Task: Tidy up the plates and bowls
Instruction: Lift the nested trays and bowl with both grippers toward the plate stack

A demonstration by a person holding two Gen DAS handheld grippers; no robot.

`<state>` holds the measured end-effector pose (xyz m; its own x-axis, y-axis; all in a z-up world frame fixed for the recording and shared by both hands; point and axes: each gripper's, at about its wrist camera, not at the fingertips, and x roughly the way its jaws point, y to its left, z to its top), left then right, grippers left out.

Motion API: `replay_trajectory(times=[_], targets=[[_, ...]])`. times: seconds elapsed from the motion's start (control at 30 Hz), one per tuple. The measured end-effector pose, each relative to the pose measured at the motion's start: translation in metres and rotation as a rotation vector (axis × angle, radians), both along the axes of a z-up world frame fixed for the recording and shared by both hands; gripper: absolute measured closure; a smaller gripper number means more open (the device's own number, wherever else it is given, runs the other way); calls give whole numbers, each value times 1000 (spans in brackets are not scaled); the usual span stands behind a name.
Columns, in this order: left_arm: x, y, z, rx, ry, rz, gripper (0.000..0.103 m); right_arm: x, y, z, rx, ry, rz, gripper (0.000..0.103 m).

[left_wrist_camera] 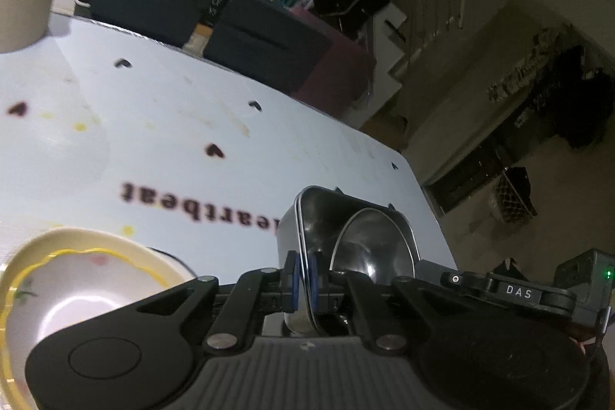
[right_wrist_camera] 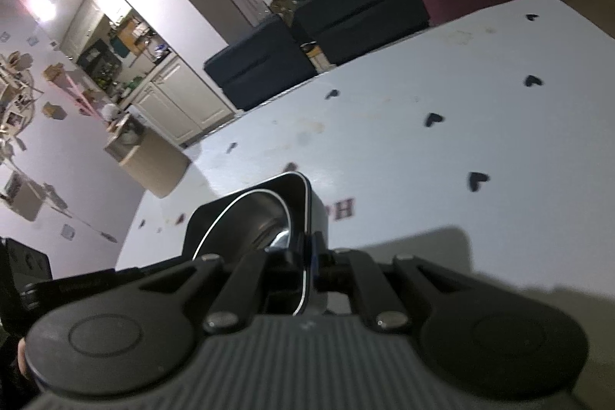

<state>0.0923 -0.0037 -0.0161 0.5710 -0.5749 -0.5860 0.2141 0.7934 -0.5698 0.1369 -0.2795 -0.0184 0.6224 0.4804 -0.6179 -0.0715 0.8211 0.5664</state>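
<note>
White heart-print table (right_wrist_camera: 499,148) — stained, dark chairs (right_wrist_camera: 307,45) beyond

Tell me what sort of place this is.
Probably a lived-in home, an open dining and kitchen area: a white table with heart decals, dark blue cushioned chairs beside it, and kitchen cabinets with cluttered shelves behind.

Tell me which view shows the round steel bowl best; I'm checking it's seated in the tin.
The left wrist view: the round steel bowl faces the camera inside the square steel tin. The right wrist view shows only its rim and outer side.
</note>
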Motion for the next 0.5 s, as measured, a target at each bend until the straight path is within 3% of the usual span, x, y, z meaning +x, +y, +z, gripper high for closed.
replay_trajectory(times=[0.5], targets=[[-43, 85, 2, -35, -31, 125, 97, -4, 72, 8, 5, -36, 91, 97]])
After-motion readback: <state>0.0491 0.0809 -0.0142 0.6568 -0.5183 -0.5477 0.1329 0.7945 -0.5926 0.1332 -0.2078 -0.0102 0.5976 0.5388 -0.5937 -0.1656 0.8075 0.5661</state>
